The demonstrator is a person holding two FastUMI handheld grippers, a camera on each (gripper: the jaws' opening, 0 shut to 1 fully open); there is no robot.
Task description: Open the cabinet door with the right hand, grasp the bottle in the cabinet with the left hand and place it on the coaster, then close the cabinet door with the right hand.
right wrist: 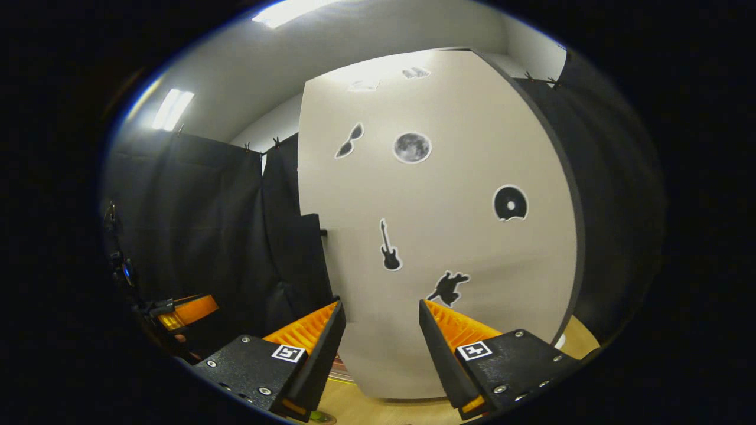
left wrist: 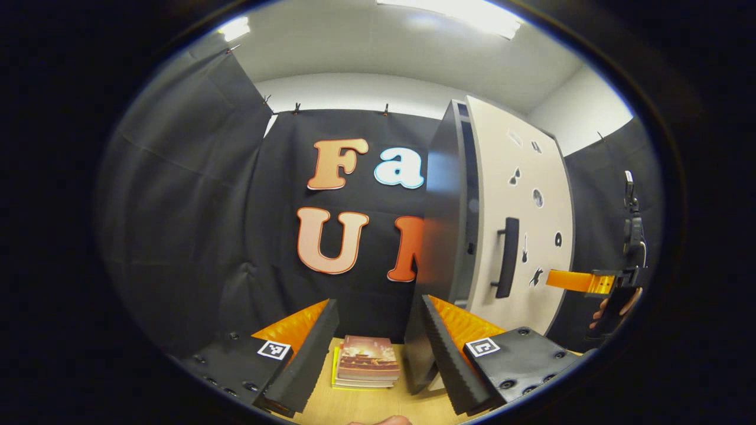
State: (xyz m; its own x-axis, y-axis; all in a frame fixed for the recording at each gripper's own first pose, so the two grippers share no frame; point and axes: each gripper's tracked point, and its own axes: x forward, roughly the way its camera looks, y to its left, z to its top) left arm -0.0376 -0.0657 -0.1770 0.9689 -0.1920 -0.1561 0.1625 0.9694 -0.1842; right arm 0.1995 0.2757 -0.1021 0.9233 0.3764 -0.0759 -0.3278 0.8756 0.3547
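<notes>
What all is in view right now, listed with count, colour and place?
cabinet: one, dark grey, standing on the table
door: one, cream, closed, with black stickers
handle: one, black, on the door's left edge
books: small stack, reddish cover, on the table left of the cabinet
table: one, light wood, below
left hand-held gripper: one, open, above the books
right hand-held gripper: one, open, facing the door

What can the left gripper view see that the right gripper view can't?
Left gripper view: a stack of books on the wooden table, the cabinet's dark side, and the full door handle.

Right gripper view: the door stickers close up, such as the guitar and moon.

Both: the shut cabinet door, its stickers, black cloth, and open fingers in front.
</notes>
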